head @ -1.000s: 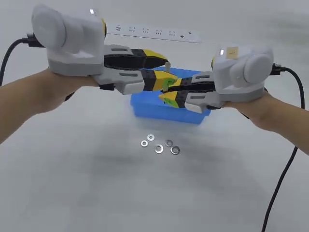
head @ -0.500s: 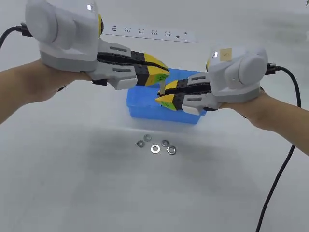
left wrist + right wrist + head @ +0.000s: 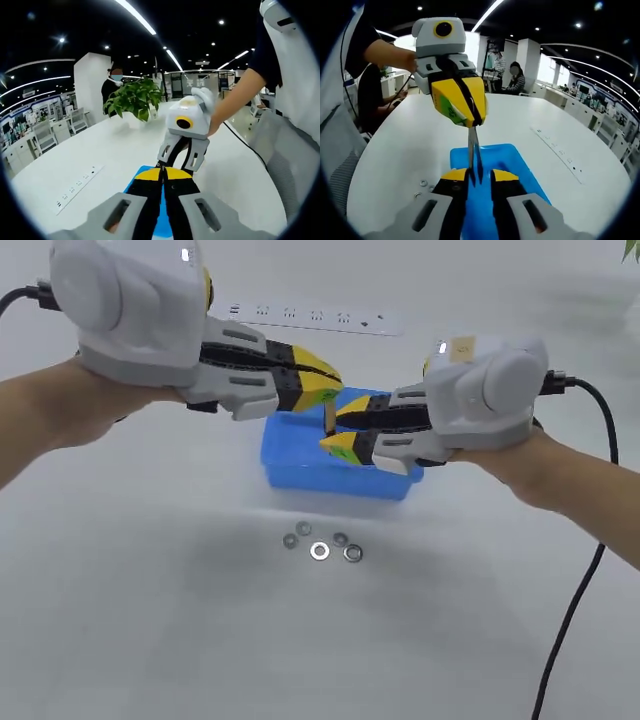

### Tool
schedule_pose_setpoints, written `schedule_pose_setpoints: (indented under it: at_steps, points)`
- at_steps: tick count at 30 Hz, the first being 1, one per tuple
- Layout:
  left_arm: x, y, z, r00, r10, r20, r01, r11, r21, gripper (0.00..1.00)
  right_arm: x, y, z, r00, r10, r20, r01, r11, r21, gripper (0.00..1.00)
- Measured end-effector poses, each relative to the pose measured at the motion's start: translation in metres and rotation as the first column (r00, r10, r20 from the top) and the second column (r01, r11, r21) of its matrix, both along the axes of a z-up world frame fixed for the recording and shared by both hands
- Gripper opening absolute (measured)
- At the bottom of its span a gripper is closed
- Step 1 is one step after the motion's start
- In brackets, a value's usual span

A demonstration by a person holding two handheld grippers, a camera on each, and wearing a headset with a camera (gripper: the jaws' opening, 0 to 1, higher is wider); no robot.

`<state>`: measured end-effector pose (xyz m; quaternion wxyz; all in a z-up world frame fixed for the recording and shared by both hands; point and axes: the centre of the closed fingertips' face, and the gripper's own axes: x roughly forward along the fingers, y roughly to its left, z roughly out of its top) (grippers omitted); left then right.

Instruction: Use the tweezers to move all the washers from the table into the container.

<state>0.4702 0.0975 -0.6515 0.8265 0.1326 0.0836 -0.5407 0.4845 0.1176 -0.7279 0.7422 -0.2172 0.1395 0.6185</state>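
Table (image 3: 150,630) white, blue container (image 3: 320,476) on it. Left gripper (image 3: 335,380) jaws clenched on tweezers (image 3: 471,145), whose long axis runs from them into the right gripper (image 3: 480,176) jaws' narrow gap above the container; grip there unclear. Washers (image 3: 320,551) on the table before the container.

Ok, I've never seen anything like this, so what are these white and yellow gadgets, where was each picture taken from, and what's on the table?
No robot here: a person holds a two-jaw tool in each hand. The wide picture comes from a headset camera looking down at the white table; the two round pictures come from a camera riding on each tool. The left tool is shut on thin metal tweezers, whose other end sits between the jaws of the right tool; whether those press, I cannot tell. Under them stands a blue container; in front of it lie five small washers, and a white power strip lies at the back.
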Motion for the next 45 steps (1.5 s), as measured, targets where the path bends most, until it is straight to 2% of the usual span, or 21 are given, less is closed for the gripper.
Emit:
schedule_pose_setpoints:
  at_steps: [1,6,10,14,20,26,29,31,34,37,38,42,45]
  points:
    - [0.000,0.000,0.001,1.000,-0.001,0.005,0.001,1.000,0.003,0.04,0.006,-0.004,0.004,0.999,-0.020,0.045,0.020,1.000,-0.003,0.22]
    - [0.006,0.003,0.015,1.000,-0.004,0.029,0.004,1.000,0.014,0.04,0.016,-0.019,0.019,0.992,-0.095,0.083,0.094,0.995,0.017,0.27]
    - [0.004,0.004,0.022,0.999,-0.008,0.047,0.006,1.000,0.025,0.04,0.020,-0.031,0.030,0.976,-0.141,0.168,0.142,0.990,0.005,0.29]
    - [-0.006,0.001,0.025,0.998,-0.025,0.060,0.023,0.999,0.045,0.04,0.010,-0.038,0.036,0.971,-0.171,0.168,0.170,0.985,0.020,0.34]
    - [-0.025,-0.009,0.038,0.996,-0.038,0.085,0.034,0.998,0.044,0.04,-0.013,-0.040,0.042,0.972,-0.171,0.158,0.166,0.985,0.044,0.44]
    - [-0.040,-0.008,0.049,0.994,-0.043,0.102,0.038,0.998,0.043,0.04,-0.033,-0.046,0.042,0.963,-0.166,0.212,0.164,0.986,0.027,0.58]
    - [-0.052,-0.008,0.049,0.994,-0.047,0.098,0.043,0.998,0.037,0.04,-0.042,-0.052,0.039,0.964,-0.177,0.199,0.176,0.984,0.023,0.61]
    - [-0.062,-0.010,0.046,0.994,-0.058,0.089,0.055,0.998,0.035,0.04,-0.049,-0.058,0.036,0.965,-0.197,0.172,0.193,0.980,0.036,0.66]
    - [-0.074,-0.012,0.039,0.995,-0.070,0.075,0.067,0.997,0.039,0.04,-0.067,-0.064,0.023,0.976,-0.202,0.076,0.200,0.979,0.032,0.76]
    - [-0.085,-0.014,0.030,0.995,-0.080,0.052,0.078,0.996,0.034,0.04,-0.081,-0.069,0.014,0.979,-0.202,0.039,0.201,0.979,0.023,0.89]
    - [-0.087,-0.014,0.028,0.996,-0.082,0.044,0.080,0.996,0.034,0.04,-0.087,-0.071,0.009,0.979,-0.204,0.014,0.203,0.979,0.021,0.92]
    - [-0.095,-0.013,0.010,0.997,-0.081,0.013,0.080,0.995,0.054,0.04,-0.098,-0.079,-0.007,0.978,-0.210,-0.018,0.210,0.978,-0.007,0.97]
    - [-0.098,-0.012,-0.001,0.998,-0.065,-0.004,0.065,0.997,0.048,0.04,-0.110,-0.087,-0.024,0.971,-0.228,-0.077,0.224,0.973,-0.056,1.00]
